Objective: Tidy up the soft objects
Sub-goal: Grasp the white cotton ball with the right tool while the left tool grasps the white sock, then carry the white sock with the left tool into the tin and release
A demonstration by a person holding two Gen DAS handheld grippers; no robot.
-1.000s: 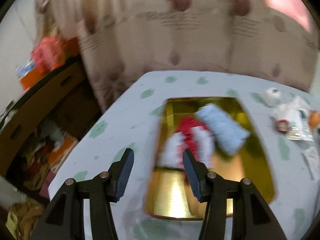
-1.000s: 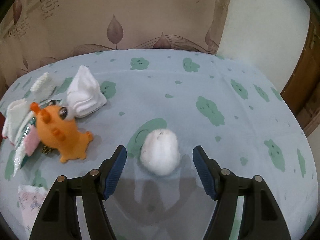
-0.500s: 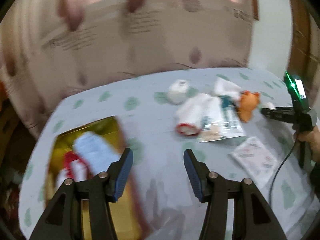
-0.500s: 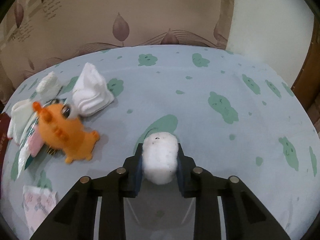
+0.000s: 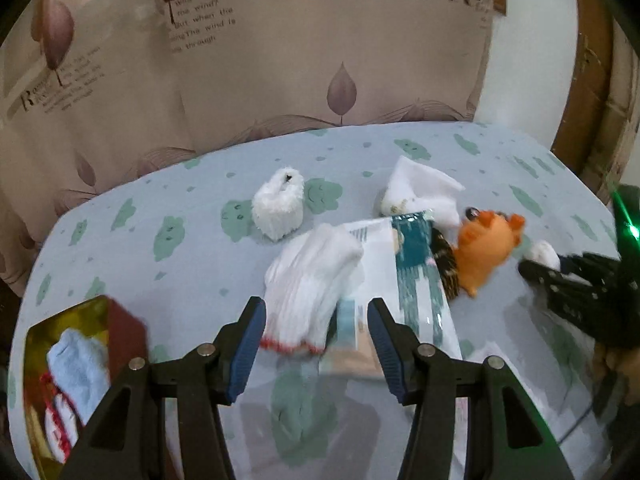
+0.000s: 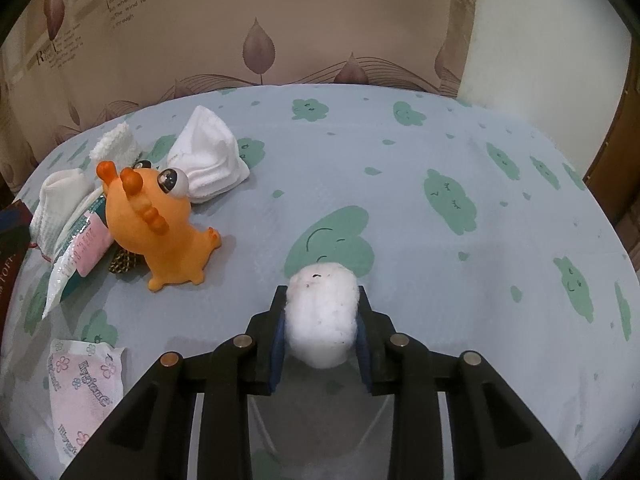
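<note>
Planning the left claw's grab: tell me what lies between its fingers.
In the left wrist view, the left claw is open around a white sock and a plastic packet.

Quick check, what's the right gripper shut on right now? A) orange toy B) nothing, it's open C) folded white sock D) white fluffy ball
D: in the right wrist view the right gripper has both blue pads pressed against the sides of the white fluffy ball, while the orange toy sits apart on the table to its left.
</note>
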